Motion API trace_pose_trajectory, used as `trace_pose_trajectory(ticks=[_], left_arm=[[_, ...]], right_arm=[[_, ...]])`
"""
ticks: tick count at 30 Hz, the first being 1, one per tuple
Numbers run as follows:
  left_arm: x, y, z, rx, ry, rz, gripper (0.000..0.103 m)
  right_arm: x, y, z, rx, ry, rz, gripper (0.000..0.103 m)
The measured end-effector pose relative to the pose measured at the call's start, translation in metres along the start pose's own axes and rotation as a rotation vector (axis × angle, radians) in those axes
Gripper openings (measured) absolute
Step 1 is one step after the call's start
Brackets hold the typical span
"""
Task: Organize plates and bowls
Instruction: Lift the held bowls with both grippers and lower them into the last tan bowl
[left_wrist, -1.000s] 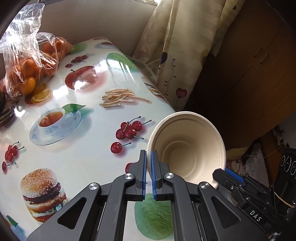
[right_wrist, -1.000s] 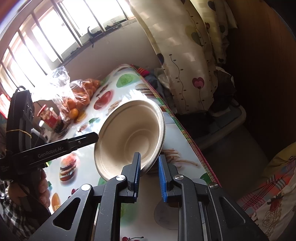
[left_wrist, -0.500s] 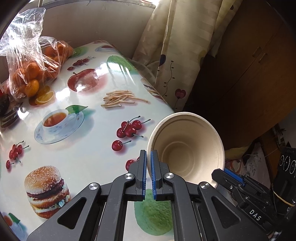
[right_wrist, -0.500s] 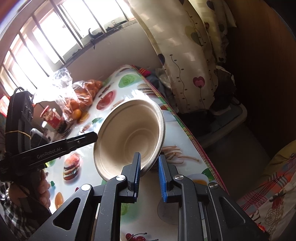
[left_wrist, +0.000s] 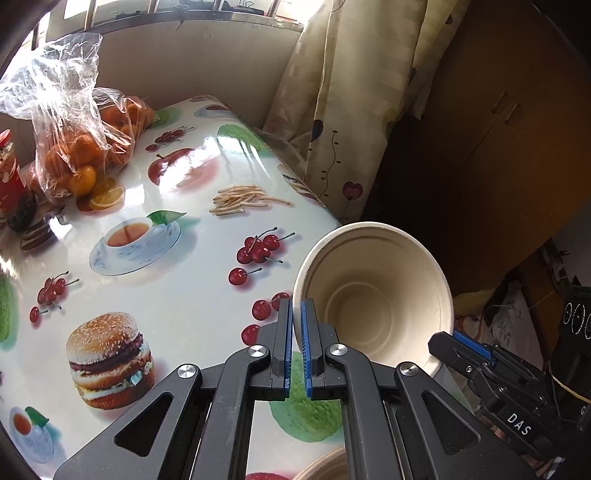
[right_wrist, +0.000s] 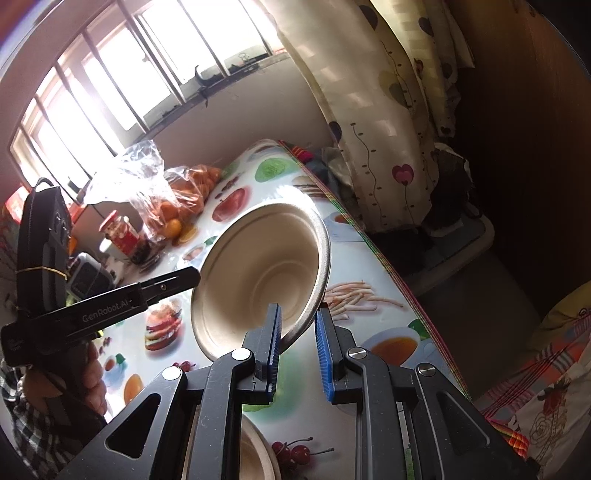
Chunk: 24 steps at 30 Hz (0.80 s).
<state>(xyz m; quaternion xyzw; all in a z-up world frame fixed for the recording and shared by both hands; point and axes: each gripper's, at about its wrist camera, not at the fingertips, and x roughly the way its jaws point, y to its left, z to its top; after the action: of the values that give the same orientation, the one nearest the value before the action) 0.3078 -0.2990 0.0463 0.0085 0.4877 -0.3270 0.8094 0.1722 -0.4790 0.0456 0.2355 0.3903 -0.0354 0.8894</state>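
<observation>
The left claw (left_wrist: 296, 314) sits nearest in its own view, its blue pads pinched on the near rim of a beige paper bowl (left_wrist: 373, 295), with only a sliver of gap where the rim passes between them. The bowl is held in the air, tipped so its mouth faces the camera, at the right edge of the desk (left_wrist: 177, 295). At the bowl's opposite rim the right claw (left_wrist: 458, 341) grips from the lower right.

In the right wrist view the right claw (right_wrist: 297, 317) stands narrow, its jaws closed on the bowl's lower rim (right_wrist: 258, 273): the left pad lies inside the bowl and the right pad outside. The left claw (right_wrist: 190, 275) meets the far rim from the left, and a hand (right_wrist: 88, 373) with a checked sleeve holds its handle. Below the right claw, at the bottom edge, another beige bowl (right_wrist: 258, 454) rests on the desk.

Farther off, the glossy cloth on the desk shows a printed burger, cherries, a teacup and fries. Toward the far corner lies a clear plastic bag of oranges (left_wrist: 74, 147), with a red-lidded jar (left_wrist: 9, 173) beside it at the left edge. Beyond the desk a patterned curtain (left_wrist: 343, 110) hangs next to a dark wooden cabinet (left_wrist: 498, 129), and a barred window (right_wrist: 110, 85) glows bright.
</observation>
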Motion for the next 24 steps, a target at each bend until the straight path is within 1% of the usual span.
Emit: trace_pose_trajectory(ticks=[14,24], left_arm=[[-0.048,-0.01,-0.022,0.032,-0.062,0.007,0.005],[-0.076,-0.011,-0.041,0.032,-0.093,0.005,0.005]], right_arm=[[-0.042,0.021,-0.021,-0.016,-0.058,0.035,0.018],[-0.065,0.036,-0.037,-0.03,-0.083,0.052,0.018]])
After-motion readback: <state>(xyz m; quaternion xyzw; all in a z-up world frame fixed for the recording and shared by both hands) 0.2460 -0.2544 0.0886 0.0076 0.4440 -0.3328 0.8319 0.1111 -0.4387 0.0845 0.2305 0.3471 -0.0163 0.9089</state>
